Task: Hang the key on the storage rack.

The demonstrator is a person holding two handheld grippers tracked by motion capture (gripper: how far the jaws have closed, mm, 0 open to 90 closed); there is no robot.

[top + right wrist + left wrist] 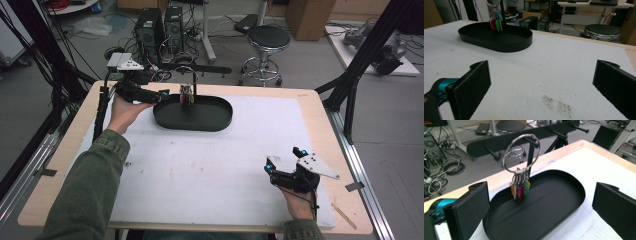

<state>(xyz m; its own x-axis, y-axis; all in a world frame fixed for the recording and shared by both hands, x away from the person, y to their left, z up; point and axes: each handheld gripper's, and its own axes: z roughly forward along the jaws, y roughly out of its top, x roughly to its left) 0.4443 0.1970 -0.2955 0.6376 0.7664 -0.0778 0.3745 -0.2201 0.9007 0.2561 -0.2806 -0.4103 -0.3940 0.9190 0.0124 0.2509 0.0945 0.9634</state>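
A black oval tray lies at the back middle of the white mat. From it rises a black stand with a hook. A large metal key ring hangs on that hook, with several coloured key tags bunched at its bottom. My left gripper stands open at the tray's left end, nothing between its jaws. My right gripper is open low over the mat near the front right, far from the tray.
The white mat covers most of the wooden table. A faint dirty speck patch marks the mat ahead of the right gripper. Behind the table stand a round stool, computer towers and loose cables on the floor.
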